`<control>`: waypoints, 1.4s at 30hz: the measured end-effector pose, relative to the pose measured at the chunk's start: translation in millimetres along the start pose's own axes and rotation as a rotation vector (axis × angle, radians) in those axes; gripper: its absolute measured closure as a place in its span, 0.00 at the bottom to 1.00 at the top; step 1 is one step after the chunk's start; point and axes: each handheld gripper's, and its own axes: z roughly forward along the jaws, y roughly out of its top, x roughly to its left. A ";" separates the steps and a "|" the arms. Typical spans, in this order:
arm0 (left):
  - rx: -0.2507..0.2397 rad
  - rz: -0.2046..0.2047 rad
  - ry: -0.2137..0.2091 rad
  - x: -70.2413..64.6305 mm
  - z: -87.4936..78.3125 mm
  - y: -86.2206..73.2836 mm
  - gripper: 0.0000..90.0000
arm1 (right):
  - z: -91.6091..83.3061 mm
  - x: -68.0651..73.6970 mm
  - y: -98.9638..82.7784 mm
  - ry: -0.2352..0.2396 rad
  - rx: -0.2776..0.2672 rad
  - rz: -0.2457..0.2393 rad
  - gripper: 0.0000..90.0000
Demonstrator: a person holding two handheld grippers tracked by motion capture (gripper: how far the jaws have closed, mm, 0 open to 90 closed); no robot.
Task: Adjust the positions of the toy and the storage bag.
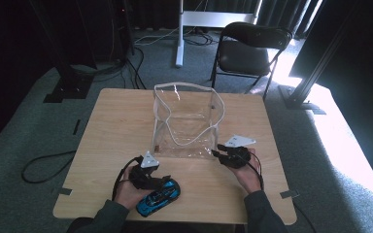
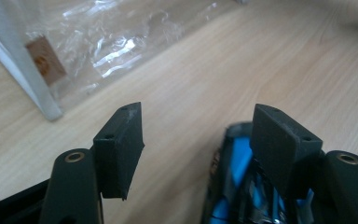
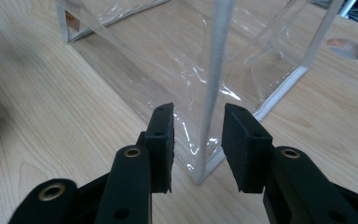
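Note:
A clear plastic bag [image 1: 187, 121] with white trim stands open on the wooden table [image 1: 121, 121]. A blue toy car [image 1: 159, 198] lies near the table's front edge. My left gripper [image 1: 161, 181] is right over the car; in the left gripper view its jaws [image 2: 198, 126] stand wide apart, with the car [image 2: 235, 168] low beside and under the right jaw, and the bag [image 2: 102, 42] ahead. My right gripper [image 1: 219, 154] is at the bag's near right corner. In the right gripper view its jaws [image 3: 198, 126] straddle the bag's white corner seam [image 3: 214, 84] without pressing on it.
A black folding chair [image 1: 247, 48] stands behind the table. Cables lie on the grey floor at the left [image 1: 43, 167]. A round hole [image 3: 346, 48] is cut in the tabletop beyond the bag.

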 end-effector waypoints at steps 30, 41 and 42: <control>0.172 0.211 -0.063 -37.5 49.9 4.1 0.27 | 4.1 2.7 -3.1 0.029 -0.015 0.003 0.67; 0.083 0.327 -0.083 -40.6 85.4 53.6 0.27 | 1.2 0.5 -5.9 0.023 -0.025 0.011 0.67; 0.078 0.340 -0.083 -42.4 89.9 58.0 0.27 | 0.5 0.0 -6.2 0.022 -0.026 0.014 0.66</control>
